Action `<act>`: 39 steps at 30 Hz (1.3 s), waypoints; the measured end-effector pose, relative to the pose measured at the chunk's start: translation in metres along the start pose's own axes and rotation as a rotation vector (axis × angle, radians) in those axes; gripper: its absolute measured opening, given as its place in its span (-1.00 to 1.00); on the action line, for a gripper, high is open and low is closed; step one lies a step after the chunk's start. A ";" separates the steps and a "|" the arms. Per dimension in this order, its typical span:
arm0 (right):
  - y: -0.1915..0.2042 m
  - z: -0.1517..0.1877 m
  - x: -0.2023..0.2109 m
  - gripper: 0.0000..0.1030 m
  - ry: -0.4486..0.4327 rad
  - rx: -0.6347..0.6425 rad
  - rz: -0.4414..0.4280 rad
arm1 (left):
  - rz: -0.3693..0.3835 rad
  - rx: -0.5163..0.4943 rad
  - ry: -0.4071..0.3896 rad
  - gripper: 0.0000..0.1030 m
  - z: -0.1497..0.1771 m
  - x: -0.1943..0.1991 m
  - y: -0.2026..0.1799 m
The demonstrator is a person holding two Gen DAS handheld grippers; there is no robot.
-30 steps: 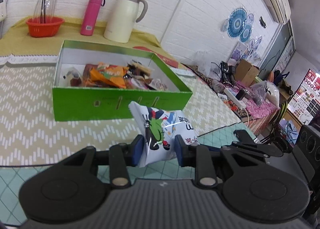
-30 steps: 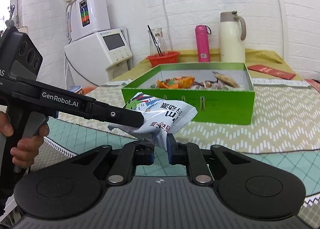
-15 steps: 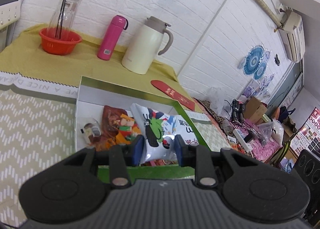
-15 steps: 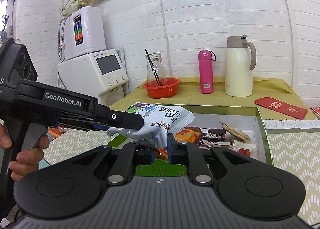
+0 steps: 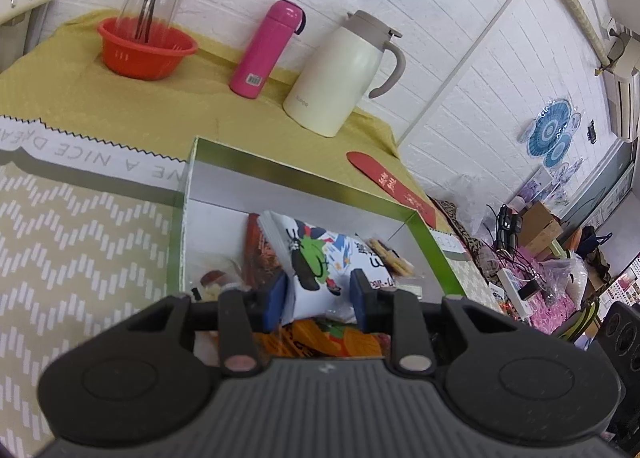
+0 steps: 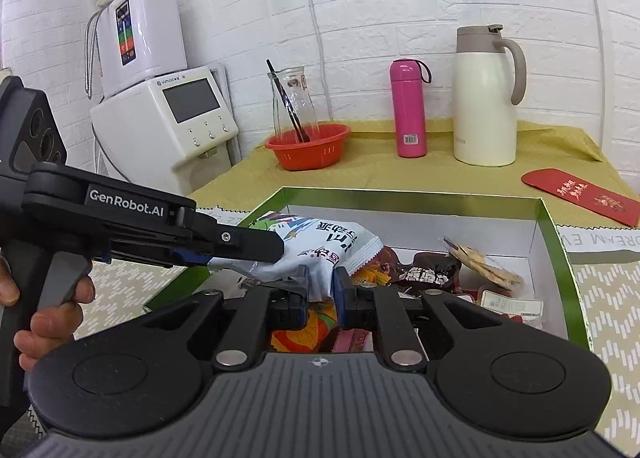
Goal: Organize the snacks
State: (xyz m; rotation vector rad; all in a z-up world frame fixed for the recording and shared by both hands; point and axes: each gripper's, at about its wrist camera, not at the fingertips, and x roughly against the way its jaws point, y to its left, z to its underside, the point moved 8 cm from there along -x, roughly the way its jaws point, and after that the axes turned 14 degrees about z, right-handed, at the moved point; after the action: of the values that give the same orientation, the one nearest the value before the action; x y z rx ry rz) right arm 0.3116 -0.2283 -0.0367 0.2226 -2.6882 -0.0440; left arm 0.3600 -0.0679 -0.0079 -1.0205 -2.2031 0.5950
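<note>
I have both hand-held grippers, left (image 5: 319, 295) and right (image 6: 321, 287), clamped on one crinkly foil snack bag (image 5: 320, 262) above the glossy green cardboard box (image 6: 554, 234). Only my right view shows the hand (image 6: 44, 318) squeezing the left tool's trigger.

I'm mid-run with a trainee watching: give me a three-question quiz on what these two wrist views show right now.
1. True or false: only one claw holds the white snack bag.
2. Over what does the bag hang? A) the orange basket B) the green box C) the red envelope
3. Fill in: beside the pink bottle stands a cream ____.

Key
1. False: the left claw and the right claw both pinch it.
2. B
3. Jug
</note>
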 end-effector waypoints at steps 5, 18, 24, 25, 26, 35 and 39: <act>-0.003 -0.003 -0.004 -0.01 -0.021 0.013 0.009 | -0.038 0.002 -0.071 0.36 -0.005 0.007 0.004; 0.014 0.001 0.019 1.00 -0.078 0.135 -0.006 | -0.153 -0.067 -0.114 0.84 -0.001 0.032 -0.018; 0.014 -0.002 0.050 1.00 -0.088 0.146 0.023 | -0.150 -0.134 -0.135 0.84 0.011 0.059 -0.047; 0.012 0.000 0.058 1.00 -0.086 0.149 0.039 | -0.157 -0.154 -0.142 0.84 0.015 0.065 -0.054; 0.010 0.001 0.065 1.00 -0.081 0.148 0.055 | -0.161 -0.169 -0.146 0.84 0.019 0.071 -0.059; -0.020 0.033 0.145 1.00 -0.081 0.101 0.141 | -0.242 -0.264 -0.136 0.84 0.085 0.119 -0.099; -0.029 0.053 0.165 1.00 -0.070 0.073 0.179 | -0.327 -0.290 -0.148 0.84 0.115 0.125 -0.103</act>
State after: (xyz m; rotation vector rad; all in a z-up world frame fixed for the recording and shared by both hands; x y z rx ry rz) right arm 0.1466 -0.2837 -0.0160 0.0025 -2.7709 0.1031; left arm 0.1644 -0.0462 0.0196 -0.7451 -2.5703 0.2122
